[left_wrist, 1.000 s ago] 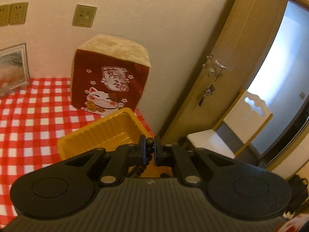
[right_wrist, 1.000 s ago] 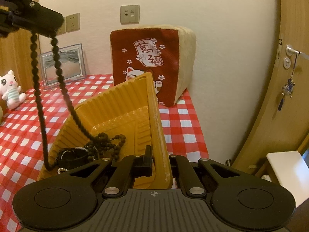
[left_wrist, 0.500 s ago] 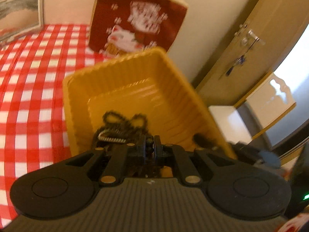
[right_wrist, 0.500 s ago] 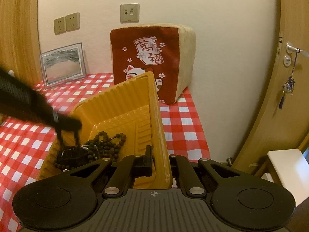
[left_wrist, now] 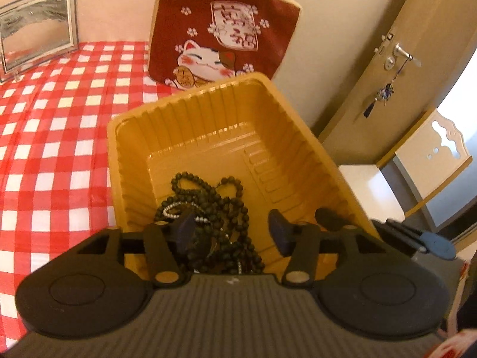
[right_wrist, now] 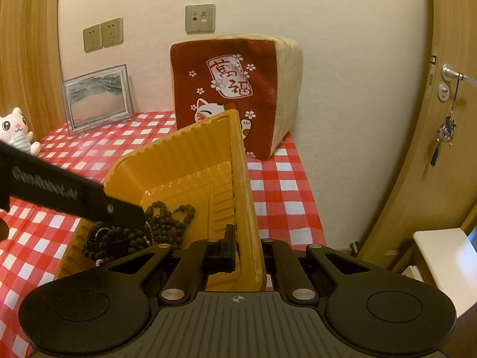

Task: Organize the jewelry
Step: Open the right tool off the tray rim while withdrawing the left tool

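Opening over the tray, the left gripper has beads lying loose between its jaws, the heap's near end hidden behind it. Right gripper pinches the tray's wall, one finger hidden.

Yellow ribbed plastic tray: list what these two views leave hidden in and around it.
- Yellow ribbed plastic tray: near end hidden by the left gripper, whose jaws are opening, in the left wrist view.
- Dark bead necklace pile: lower part hidden there too; piece count unclear.
- Tray's outer right side: hidden behind its wall, clamped by the right gripper, right wrist view.
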### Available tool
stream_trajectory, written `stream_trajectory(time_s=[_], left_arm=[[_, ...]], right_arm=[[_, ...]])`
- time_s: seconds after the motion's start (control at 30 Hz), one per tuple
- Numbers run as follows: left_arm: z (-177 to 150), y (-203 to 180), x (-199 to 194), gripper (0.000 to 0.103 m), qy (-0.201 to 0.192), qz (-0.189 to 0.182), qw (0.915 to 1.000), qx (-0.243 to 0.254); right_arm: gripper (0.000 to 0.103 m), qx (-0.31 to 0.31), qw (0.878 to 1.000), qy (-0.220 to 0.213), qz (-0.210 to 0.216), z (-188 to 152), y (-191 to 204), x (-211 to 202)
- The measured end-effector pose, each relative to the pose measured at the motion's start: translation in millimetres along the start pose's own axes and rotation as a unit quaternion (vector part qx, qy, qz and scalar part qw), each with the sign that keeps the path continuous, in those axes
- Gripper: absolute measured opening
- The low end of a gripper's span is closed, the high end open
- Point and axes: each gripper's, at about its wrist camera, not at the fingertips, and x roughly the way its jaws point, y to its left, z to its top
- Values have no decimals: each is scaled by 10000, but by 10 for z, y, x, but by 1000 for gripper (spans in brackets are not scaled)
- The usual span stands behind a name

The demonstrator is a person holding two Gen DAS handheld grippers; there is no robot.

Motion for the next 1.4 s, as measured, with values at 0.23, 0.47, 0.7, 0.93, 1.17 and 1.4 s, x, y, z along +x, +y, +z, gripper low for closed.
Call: stream_trajectory(time_s=[0.23, 0.47, 0.7, 0.93, 1.17, 1.4], left_arm=[[101, -40, -186, 71, -266, 60, 9996, 56], [138, -9, -379, 72, -505, 289, 9982, 109], [-14, 79, -567, 73, -624, 815, 9947, 63], [-269, 102, -758, 74, -660, 1408, 9876, -225], [-598, -67, -1047, 92, -879, 2288, 9691, -293], [-963, -281, -1307, 92, -821, 2850, 9542, -386]], right_arm=[[5, 31, 10000, 19, 8, -6, -11, 4], [5, 134, 9999, 97, 38, -33, -59, 42], [5, 497, 9979, 392, 160, -111, -228, 169], [5, 955, 9912, 810, 435, -143, -469, 342], [77, 801, 9921, 650, 712, -106, -610, 332], [90, 566, 9947, 342, 787, 46, -724, 163]])
